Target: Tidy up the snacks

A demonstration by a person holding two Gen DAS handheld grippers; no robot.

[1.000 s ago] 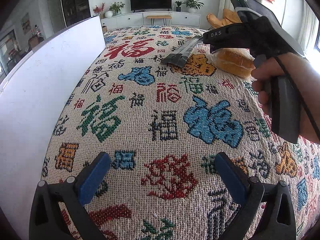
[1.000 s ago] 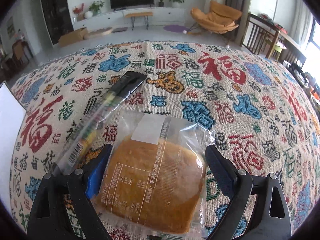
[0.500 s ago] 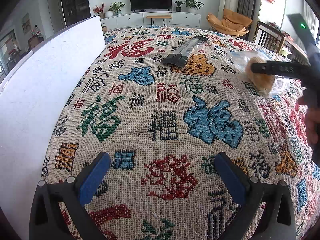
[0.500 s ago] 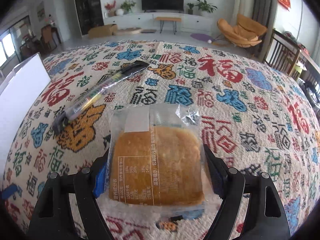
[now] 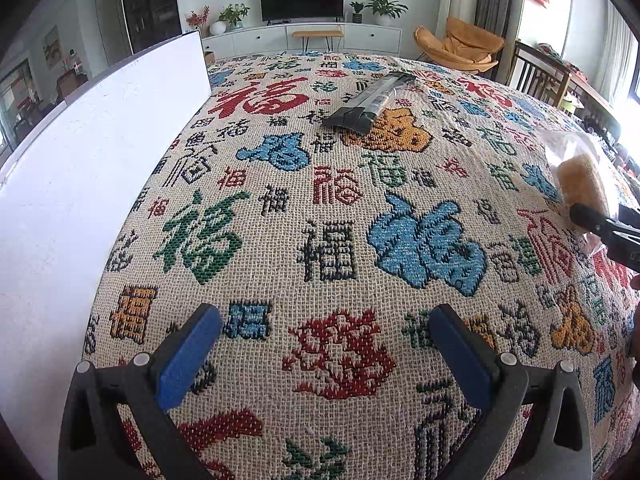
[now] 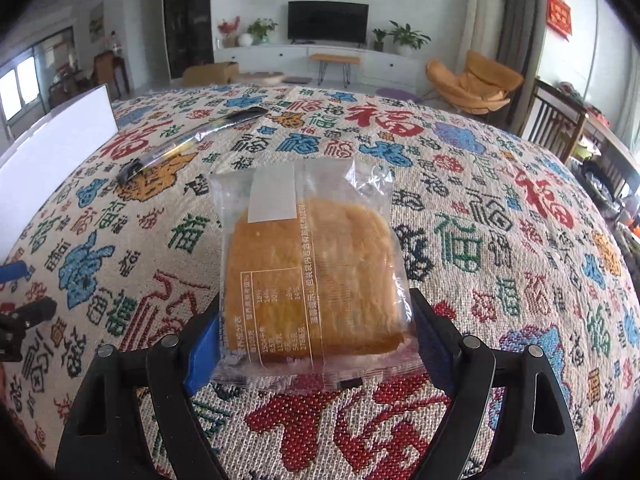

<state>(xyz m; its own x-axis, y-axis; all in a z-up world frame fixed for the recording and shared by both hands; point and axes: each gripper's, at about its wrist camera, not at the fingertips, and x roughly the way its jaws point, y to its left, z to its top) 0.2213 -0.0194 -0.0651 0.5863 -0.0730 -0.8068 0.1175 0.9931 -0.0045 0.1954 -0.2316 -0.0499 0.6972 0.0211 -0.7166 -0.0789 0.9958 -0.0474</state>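
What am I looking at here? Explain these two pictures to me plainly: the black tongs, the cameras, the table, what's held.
There is no robot. A person holds a pair of two-fingered tongs in each hand, with a wide-angle camera on each looking along the fingers.

In the left camera's picture, the left tongs are open and hold nothing above the patterned tablecloth.

In the right camera's picture, the right tongs grip a wrapped bread in clear plastic.

A long dark snack packet lies further back on the cloth. A white board stands at the left.
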